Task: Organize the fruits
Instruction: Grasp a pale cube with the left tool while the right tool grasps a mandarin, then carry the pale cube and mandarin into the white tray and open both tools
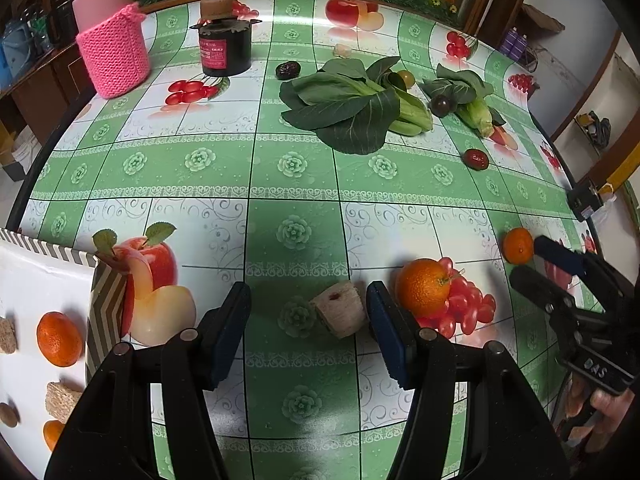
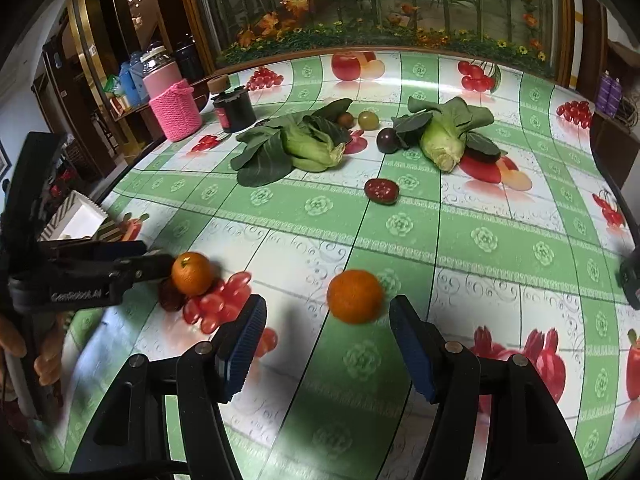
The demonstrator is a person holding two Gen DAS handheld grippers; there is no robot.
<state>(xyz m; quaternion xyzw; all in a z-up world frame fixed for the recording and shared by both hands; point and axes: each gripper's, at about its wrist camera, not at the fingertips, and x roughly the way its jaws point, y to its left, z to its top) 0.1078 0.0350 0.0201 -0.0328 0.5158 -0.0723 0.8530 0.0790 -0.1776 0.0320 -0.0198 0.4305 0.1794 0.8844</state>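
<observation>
My left gripper (image 1: 308,320) is open around a pale beige chunk (image 1: 339,310) lying on the tablecloth, nearer its right finger. An orange (image 1: 424,287) sits just right of that finger. My right gripper (image 2: 328,334) is open, with a second orange (image 2: 355,296) just ahead between its fingertips; in the left wrist view that orange (image 1: 517,245) touches its tips. A white tray (image 1: 24,280) at the left holds an orange (image 1: 59,339) and beige pieces. Dark plums (image 2: 387,140), a red date (image 2: 381,190) and a green fruit (image 2: 368,119) lie among bok choy (image 2: 296,144).
A pink knitted-sleeve jar (image 1: 110,40) and a black tin (image 1: 225,46) stand at the back left. A second bok choy (image 2: 446,136) lies at the back right. The table edge curves round at left and right. The left gripper (image 2: 152,260) shows beside the other orange (image 2: 191,273).
</observation>
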